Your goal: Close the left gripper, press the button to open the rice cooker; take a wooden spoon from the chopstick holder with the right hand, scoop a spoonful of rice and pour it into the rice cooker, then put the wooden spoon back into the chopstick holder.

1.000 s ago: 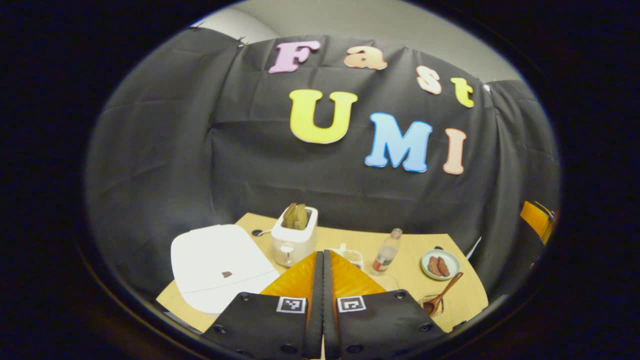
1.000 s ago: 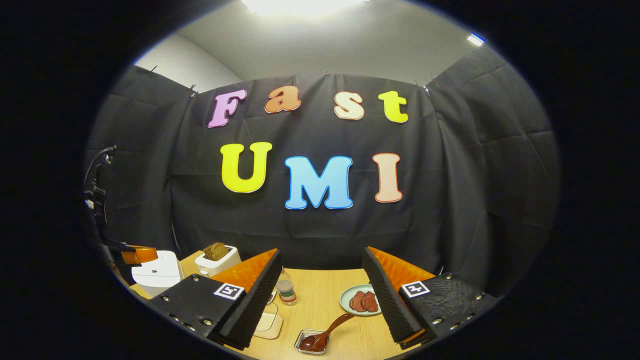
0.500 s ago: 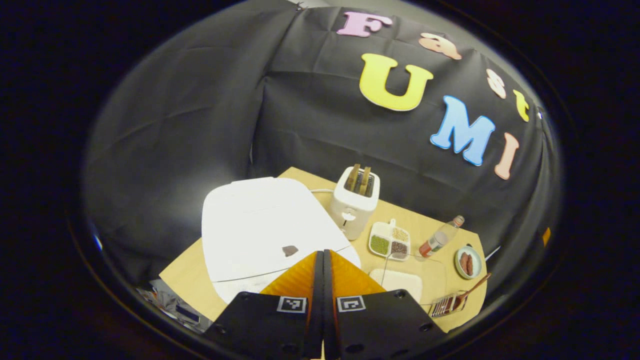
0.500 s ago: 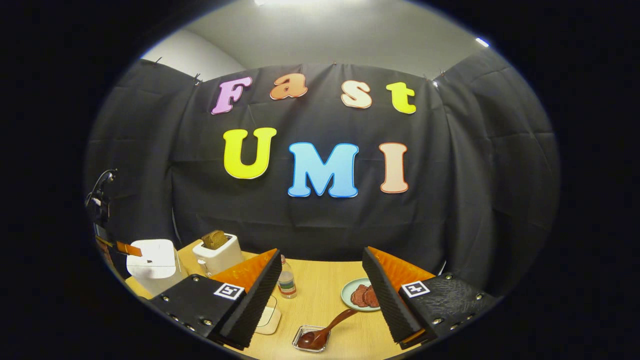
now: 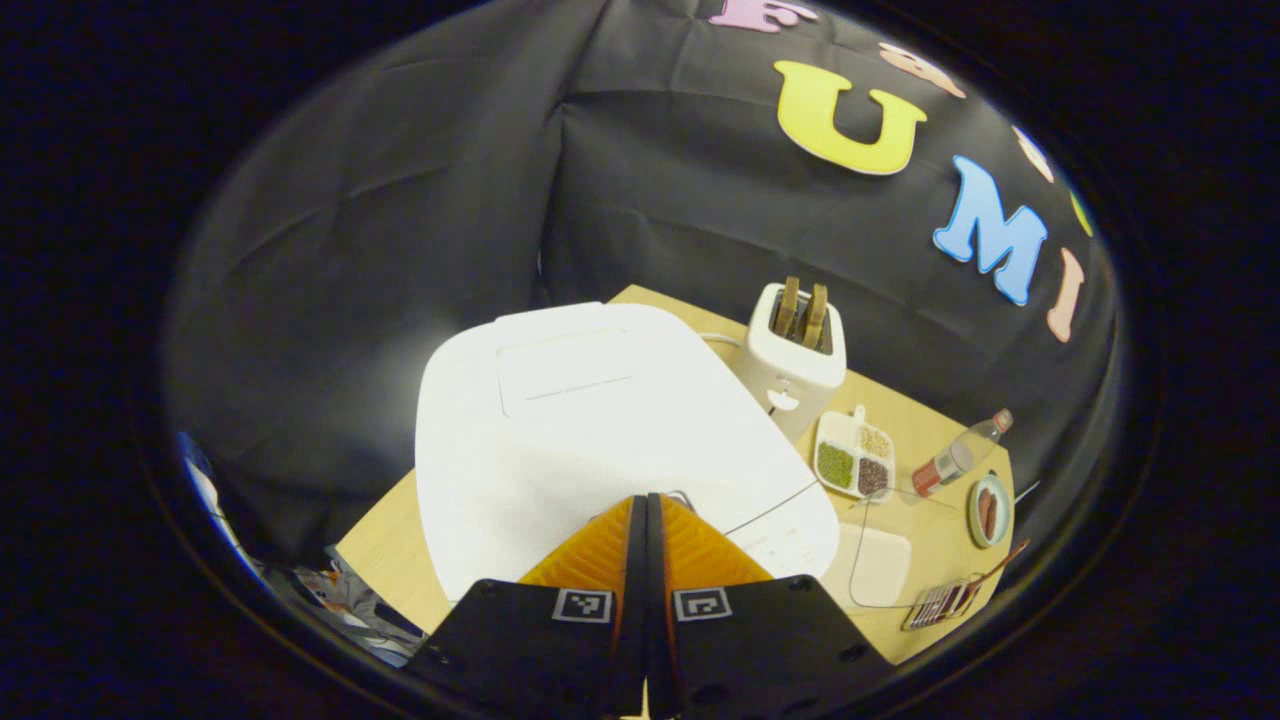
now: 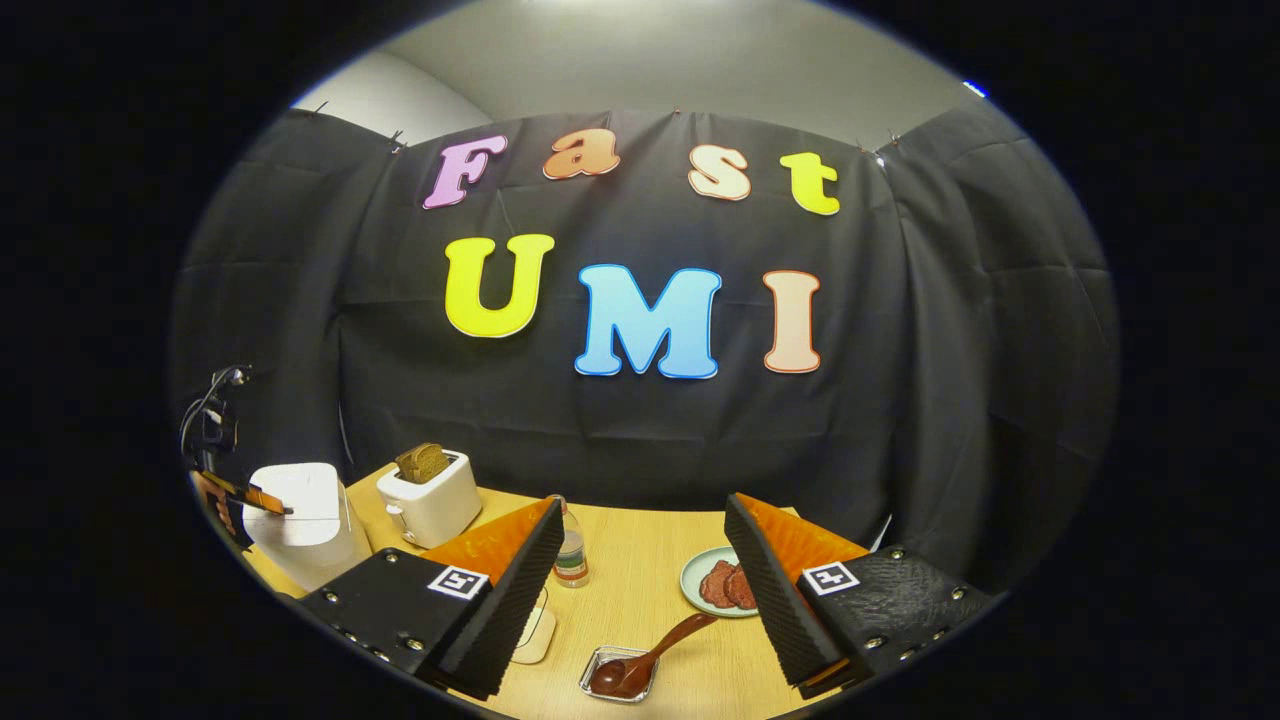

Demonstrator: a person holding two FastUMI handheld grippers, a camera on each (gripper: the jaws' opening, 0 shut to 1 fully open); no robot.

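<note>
Left gripper (image 5: 646, 505) pressed shut, tips over white rice cooker (image 5: 600, 430), lid still down. Right gripper (image 6: 640, 545) spread wide, empty, above brown wooden spoon (image 6: 645, 660), right of cooker, not yet taken.

**No legible text on gear or props**

Showing no readable words, nos. or brands. Carrying square b/w coded tags (image 5: 583, 606), one per finger, on left gripper (image 5: 646, 500) and right gripper (image 6: 640, 512): pattern only, no chars. Wearing a label on bottle (image 6: 571, 558), too small to read. Showing faint print on rice cooker (image 5: 600, 430) front, illegible.
</note>
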